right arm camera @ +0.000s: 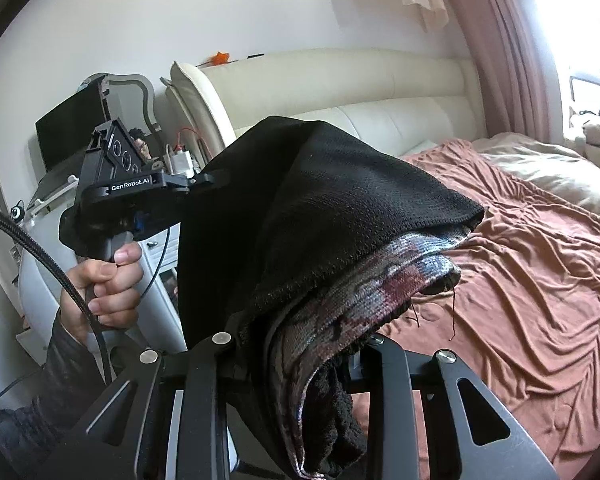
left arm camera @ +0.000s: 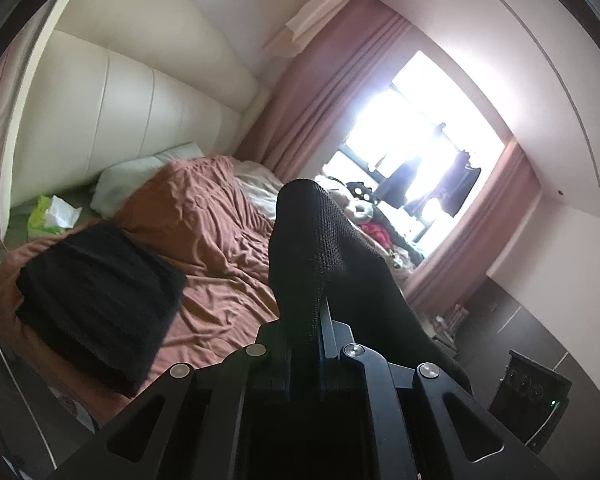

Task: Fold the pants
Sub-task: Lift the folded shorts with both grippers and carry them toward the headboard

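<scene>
Black knit pants (right arm camera: 332,208) with a mottled grey-red inner waistband hang in the air between both grippers, above the bed. My right gripper (right arm camera: 300,344) is shut on the bunched waistband, which covers its fingertips. My left gripper (left arm camera: 312,312) is shut on another part of the black pants (left arm camera: 320,240), the cloth rising over its fingers. In the right wrist view the left gripper (right arm camera: 204,180) shows at the left, held by a hand, with its tips in the pants' edge.
The bed carries a rumpled rust-brown sheet (left arm camera: 204,240), a folded black garment (left arm camera: 100,300), pillows (left arm camera: 136,176) and a green tissue pack (left arm camera: 48,216). A cream headboard (right arm camera: 380,92) stands behind. Pink curtains, a bright window and stuffed toys are to the right. A dresser with a mirror (right arm camera: 112,128) stands on the left.
</scene>
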Available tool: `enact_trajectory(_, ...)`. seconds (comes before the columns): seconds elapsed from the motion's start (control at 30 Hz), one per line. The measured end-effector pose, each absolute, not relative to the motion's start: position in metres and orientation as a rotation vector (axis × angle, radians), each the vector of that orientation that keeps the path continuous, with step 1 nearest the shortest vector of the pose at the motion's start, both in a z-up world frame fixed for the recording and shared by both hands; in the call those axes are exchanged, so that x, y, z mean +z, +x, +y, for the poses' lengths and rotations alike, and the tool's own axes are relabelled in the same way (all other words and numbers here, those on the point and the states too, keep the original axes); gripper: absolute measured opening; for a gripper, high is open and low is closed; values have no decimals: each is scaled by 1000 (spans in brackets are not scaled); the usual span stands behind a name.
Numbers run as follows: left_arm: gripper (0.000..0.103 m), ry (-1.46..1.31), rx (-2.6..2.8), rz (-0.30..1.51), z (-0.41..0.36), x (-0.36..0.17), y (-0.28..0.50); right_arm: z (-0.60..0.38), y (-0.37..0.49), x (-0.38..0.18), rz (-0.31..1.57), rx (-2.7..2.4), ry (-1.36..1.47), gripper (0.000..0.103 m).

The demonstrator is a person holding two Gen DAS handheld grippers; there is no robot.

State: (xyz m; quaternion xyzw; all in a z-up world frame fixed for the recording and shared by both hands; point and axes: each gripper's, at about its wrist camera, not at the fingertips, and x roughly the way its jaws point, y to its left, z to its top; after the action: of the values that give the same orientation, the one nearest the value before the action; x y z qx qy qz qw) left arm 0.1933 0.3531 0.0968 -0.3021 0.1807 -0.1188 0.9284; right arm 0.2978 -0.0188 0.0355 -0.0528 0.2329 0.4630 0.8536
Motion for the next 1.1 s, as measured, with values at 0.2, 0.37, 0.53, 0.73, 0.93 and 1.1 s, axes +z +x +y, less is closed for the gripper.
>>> enact_trajectory(0.2, 9, -597, -179, 404, 385, 93, 225, 3, 326, 25, 510, 983, -98, 26)
enact_trajectory(0.37, 9, -574, -138, 401, 407, 98, 243, 32, 354, 25, 514, 1016, -85, 26)
enact_trajectory(0.53, 9, -563, -111, 397, 438, 108, 265, 59, 376, 27, 522, 1050, -81, 26)
enact_trajectory(0.73, 9, -528, -30, 401, 469, 115, 284, 91, 400, 25, 543, 1112, -86, 26)
enact_trajectory(0.93, 9, -482, 32, 425, 487, 117, 305, 103, 417, 10, 581, 1154, -76, 26)
enact_trajectory(1.1, 9, -462, 58, 427, 502, 117, 313, 120, 425, 2, 621, 1179, -26, 26)
